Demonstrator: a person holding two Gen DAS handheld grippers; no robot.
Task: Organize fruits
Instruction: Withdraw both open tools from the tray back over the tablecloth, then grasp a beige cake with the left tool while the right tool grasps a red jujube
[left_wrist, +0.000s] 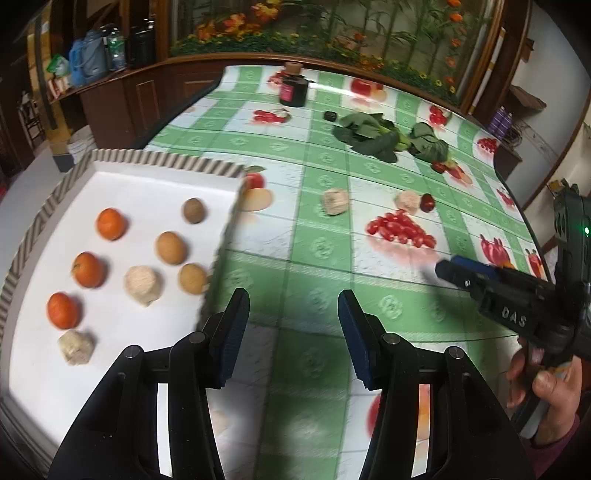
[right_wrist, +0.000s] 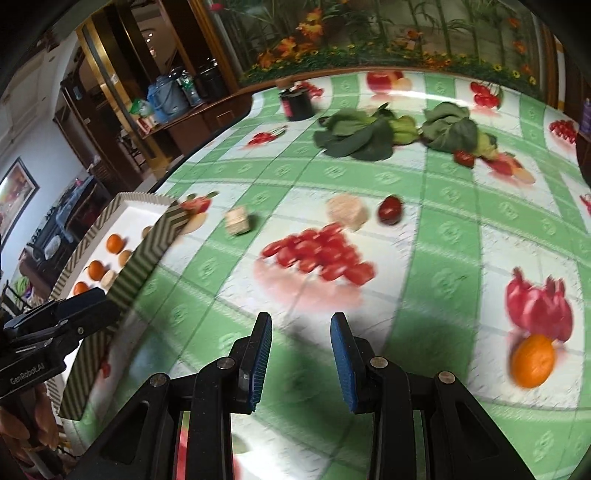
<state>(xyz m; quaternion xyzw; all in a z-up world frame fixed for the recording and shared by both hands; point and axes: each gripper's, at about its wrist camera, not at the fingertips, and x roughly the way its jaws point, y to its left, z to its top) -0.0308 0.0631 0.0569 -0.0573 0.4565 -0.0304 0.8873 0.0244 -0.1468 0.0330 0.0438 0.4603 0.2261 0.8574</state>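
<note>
Through the left wrist I see the white tray (left_wrist: 122, 177) holding three oranges (left_wrist: 110, 223), brown round fruits (left_wrist: 170, 247) and pale net-wrapped ones (left_wrist: 143, 285); my left tool (left_wrist: 293, 321) hangs apart, empty. Through the right wrist, a wrapped fruit (right_wrist: 347, 211) and dark red fruit (right_wrist: 389, 209) lie on the surface (right_wrist: 424, 236); my right tool (right_wrist: 301, 354) gapes, empty.

A lived-in home dining room. A table under a glossy green-and-white checked, fruit-printed oilcloth (left_wrist: 295, 266) stands before dark wooden built-in cabinets (left_wrist: 122, 99), a floral bamboo mural (left_wrist: 332, 29), and a shelf cluttered with blue plastic bags (left_wrist: 86, 55).
</note>
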